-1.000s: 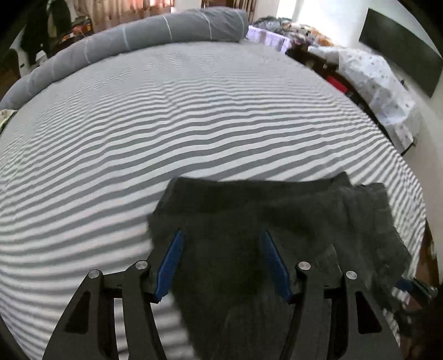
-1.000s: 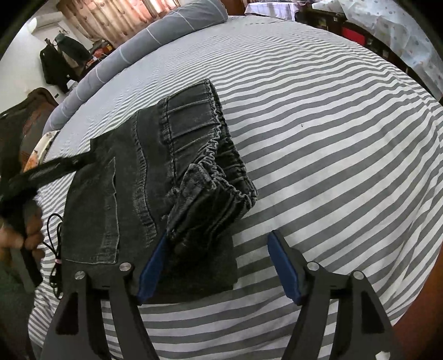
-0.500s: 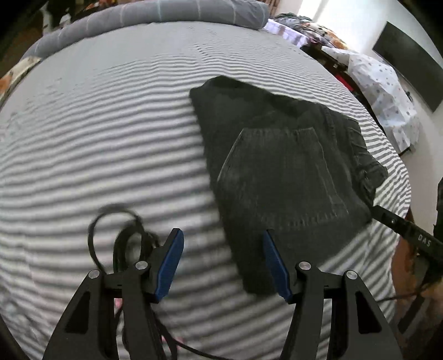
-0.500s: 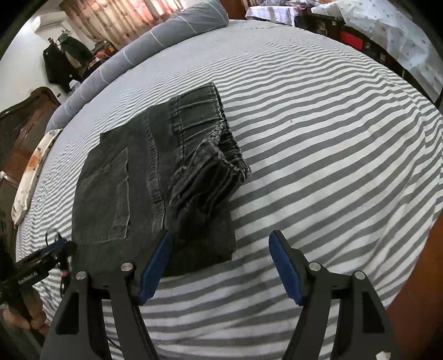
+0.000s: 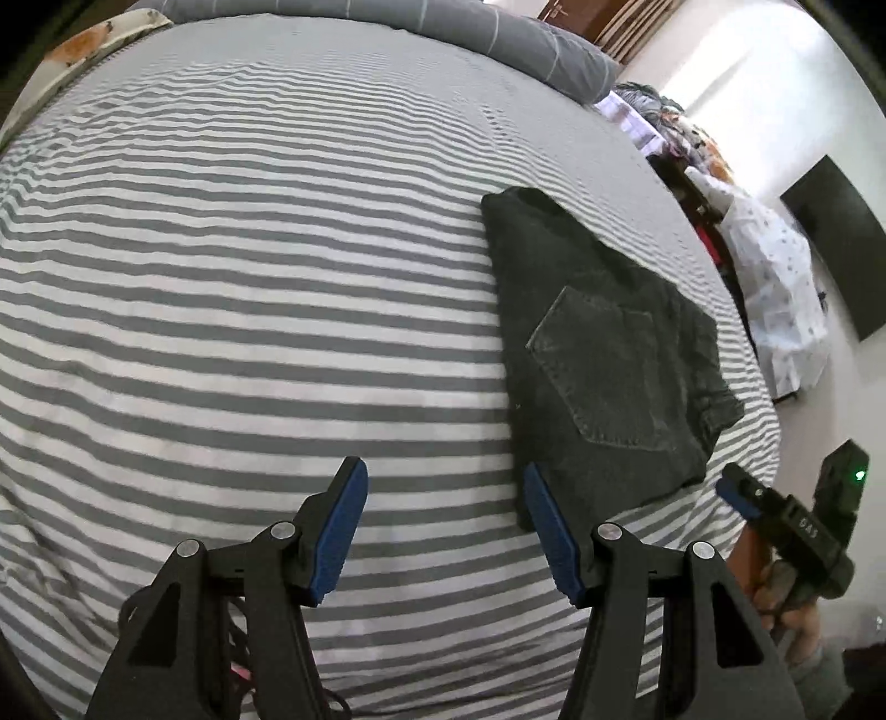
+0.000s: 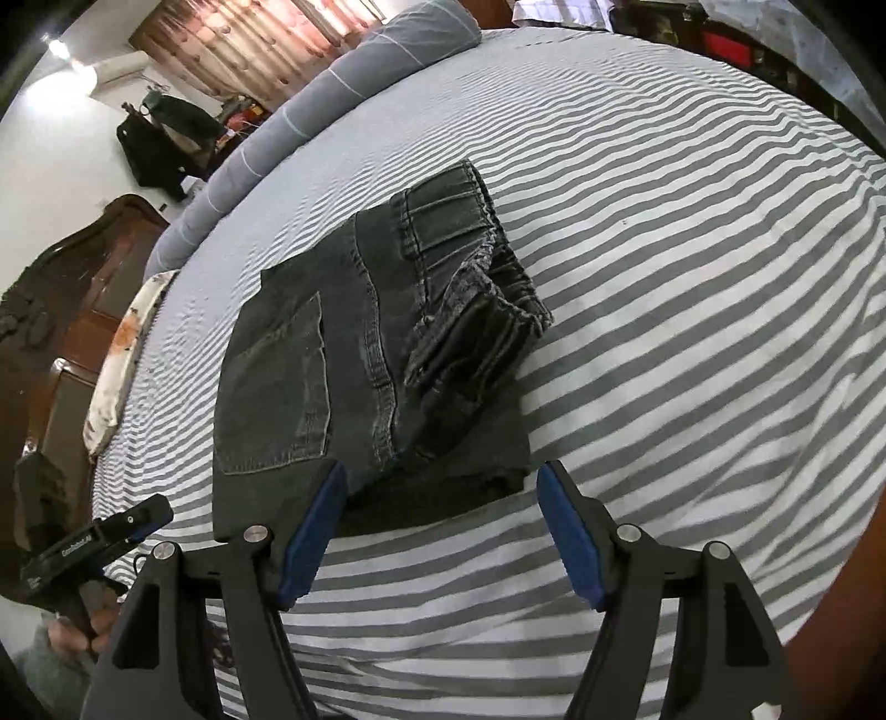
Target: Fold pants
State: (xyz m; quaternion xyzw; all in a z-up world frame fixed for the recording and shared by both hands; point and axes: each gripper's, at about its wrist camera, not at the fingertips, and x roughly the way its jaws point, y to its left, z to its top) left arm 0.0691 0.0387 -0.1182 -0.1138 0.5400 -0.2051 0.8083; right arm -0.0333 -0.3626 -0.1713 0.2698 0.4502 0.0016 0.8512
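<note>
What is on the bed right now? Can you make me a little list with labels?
surface: bed with grey and white striped sheet
garment: black denim pants, folded into a compact stack, back pocket facing up
waistband: elastic, bunched on top at one end
left gripper: open, empty, over bare sheet beside the pants
right gripper: open, empty, at the near edge of the pants
behind: rolled grey duvet

Grey-and-white striped bed (image 6: pixel 692 288), grey bolster (image 6: pixel 354 83), dark wooden headboard (image 6: pixel 72 288), patterned curtains (image 6: pixel 288 39), white walls (image 5: pixel 764 99).
</note>
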